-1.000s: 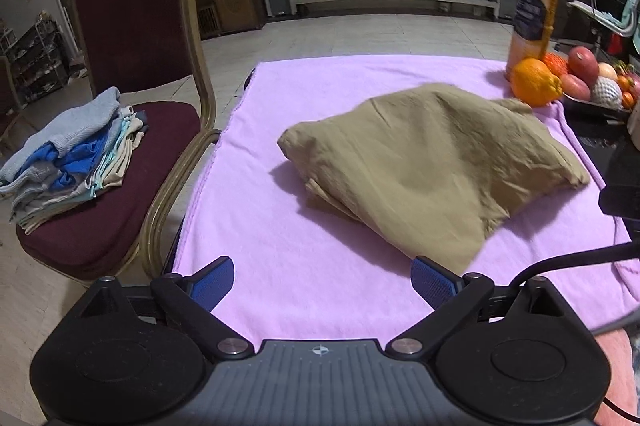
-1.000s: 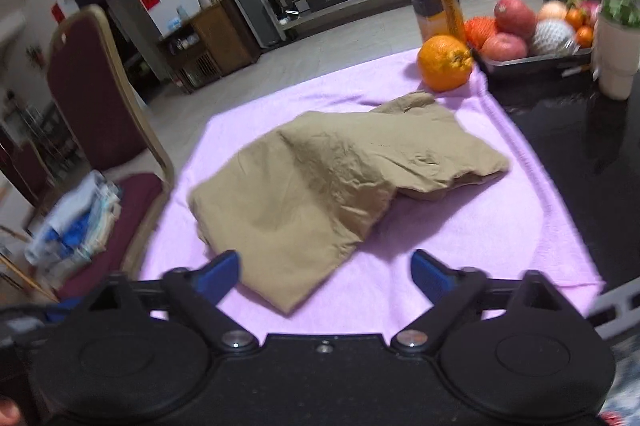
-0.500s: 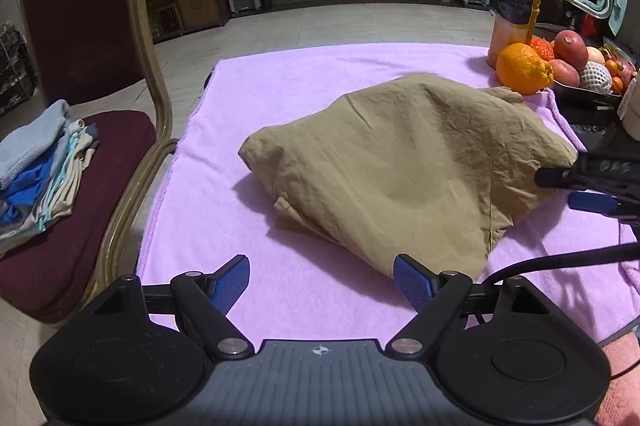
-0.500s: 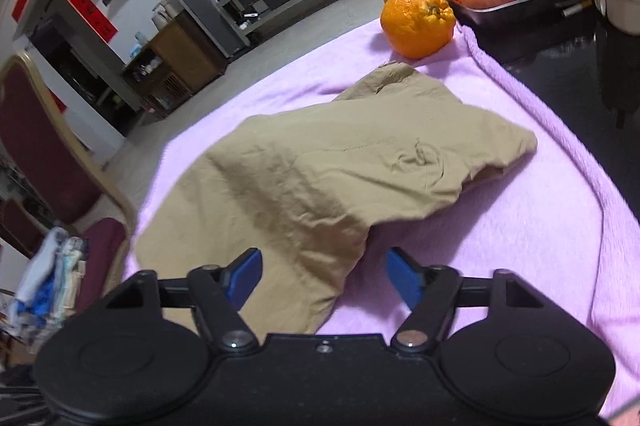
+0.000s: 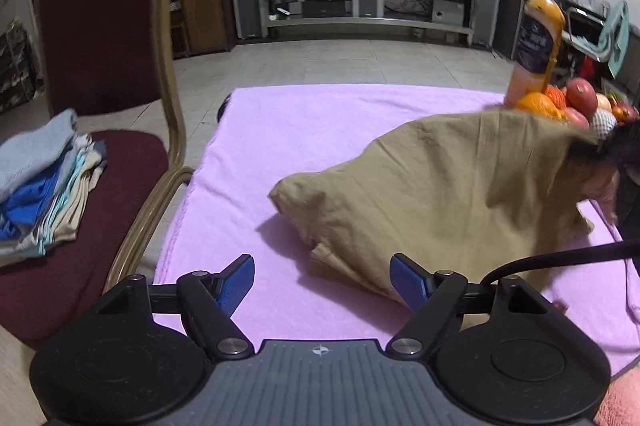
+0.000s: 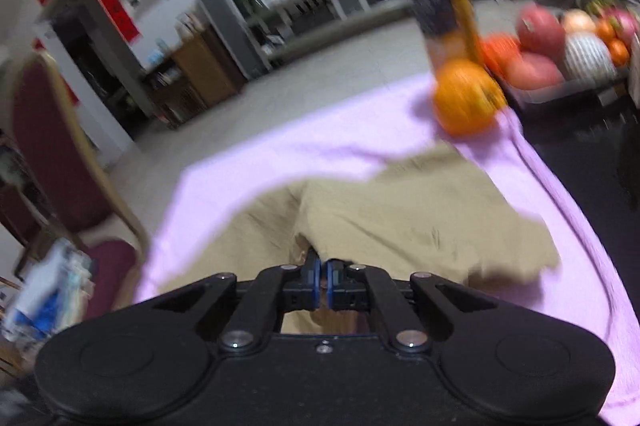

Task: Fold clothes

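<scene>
A khaki garment (image 5: pixel 440 194) lies crumpled on a pink cloth (image 5: pixel 320 130) that covers the table. My left gripper (image 5: pixel 322 284) is open and empty, low over the cloth, with the garment's near edge by its right finger. My right gripper (image 6: pixel 322 280) is shut on a fold of the khaki garment (image 6: pixel 400 222) and holds its right side lifted. In the left wrist view the right gripper (image 5: pixel 592 150) shows at the far right with the cloth draped from it. The right wrist view is blurred.
A maroon chair (image 5: pixel 100 74) stands left of the table with a stack of folded clothes (image 5: pixel 44 178) on its seat. An orange juice bottle (image 5: pixel 536 46), a loose orange (image 6: pixel 466 98) and a tray of fruit (image 6: pixel 560 54) stand at the table's far right.
My right gripper has closed on the garment's right side and lifted it. My left gripper stayed open and shifted a little left along the near edge.
</scene>
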Demonstrator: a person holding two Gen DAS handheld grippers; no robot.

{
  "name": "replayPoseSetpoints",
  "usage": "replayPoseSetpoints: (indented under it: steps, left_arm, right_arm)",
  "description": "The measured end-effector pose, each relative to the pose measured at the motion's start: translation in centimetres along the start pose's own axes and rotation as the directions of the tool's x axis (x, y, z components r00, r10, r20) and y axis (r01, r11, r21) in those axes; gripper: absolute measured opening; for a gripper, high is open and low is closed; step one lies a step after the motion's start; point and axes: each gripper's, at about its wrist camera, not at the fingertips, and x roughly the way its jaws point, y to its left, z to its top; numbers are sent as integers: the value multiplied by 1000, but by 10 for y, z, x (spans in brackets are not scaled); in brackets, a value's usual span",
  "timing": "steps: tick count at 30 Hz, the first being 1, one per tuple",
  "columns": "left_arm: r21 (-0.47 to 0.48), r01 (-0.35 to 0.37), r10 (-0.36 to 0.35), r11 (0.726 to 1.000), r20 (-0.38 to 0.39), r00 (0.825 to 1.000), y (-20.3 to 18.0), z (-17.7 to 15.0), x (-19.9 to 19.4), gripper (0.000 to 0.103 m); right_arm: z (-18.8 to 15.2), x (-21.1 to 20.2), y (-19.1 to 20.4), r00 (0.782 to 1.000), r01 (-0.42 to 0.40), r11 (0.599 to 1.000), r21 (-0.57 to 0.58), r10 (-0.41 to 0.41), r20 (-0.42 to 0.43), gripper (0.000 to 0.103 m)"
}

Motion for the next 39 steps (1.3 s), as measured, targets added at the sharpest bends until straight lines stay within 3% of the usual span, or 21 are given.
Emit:
replayPoseSetpoints:
  steps: [3,5,10,14,17,19,22,24,27,28,30,32,33,35,39]
  left_arm:
    - [-40,13,-12,999,14,1000,15,-4,-5,78]
    - [-67,35,-32,997,41,999,23,-3,-11,78]
    - [-92,95,-86,991,103,991,30,0,-21,73]
    - [-73,132,-122,989,123,985,28,0,-26,73]
    - [-60,174,-164,983,143,976,30,0,-30,73]
    - [-54,204,-195,977,147,970,29,-1,-31,73]
    - [-59,226,-218,972,125,968,28,-2,-25,73]
    - [-66,230,-221,971,112,969,28,-3,-21,73]
    - [-91,206,-197,974,95,976,33,-4,-11,73]
    - [-107,194,-185,975,85,979,36,-4,-7,73]
    - [-151,152,-144,977,63,988,44,-4,0,72]
    - [-185,130,-122,974,53,991,52,-5,2,71]
    - [-199,127,-119,972,52,991,54,-6,2,71]
    - [-218,144,-135,965,54,989,57,-6,3,71]
    - [-209,158,-150,965,52,987,53,-6,4,71]
  right_arm:
    - [41,-33,41,989,-46,998,-52,53,139,3]
    - [70,-59,71,968,-61,993,-103,84,235,3]
    - [134,-132,145,883,-32,971,-236,138,448,3]
    - [166,-181,188,821,41,941,-334,159,549,3]
    - [184,-198,205,802,91,924,-371,153,578,3]
    - [195,-191,217,828,98,905,-414,157,539,3]
    - [206,-149,242,909,76,863,-499,145,390,3]
    - [203,-92,260,960,66,844,-532,92,266,3]
    - [171,16,274,998,7,843,-538,26,54,6]
    - [158,50,276,999,-28,858,-513,11,-36,12]
    - [131,99,275,974,-106,906,-409,12,-226,29]
    - [107,106,273,949,-182,915,-360,68,-308,37]
    - [97,101,271,940,-215,908,-361,92,-329,40]
    - [91,74,262,945,-225,891,-394,101,-310,61]
    - [93,23,214,969,-184,899,-397,97,-228,68]
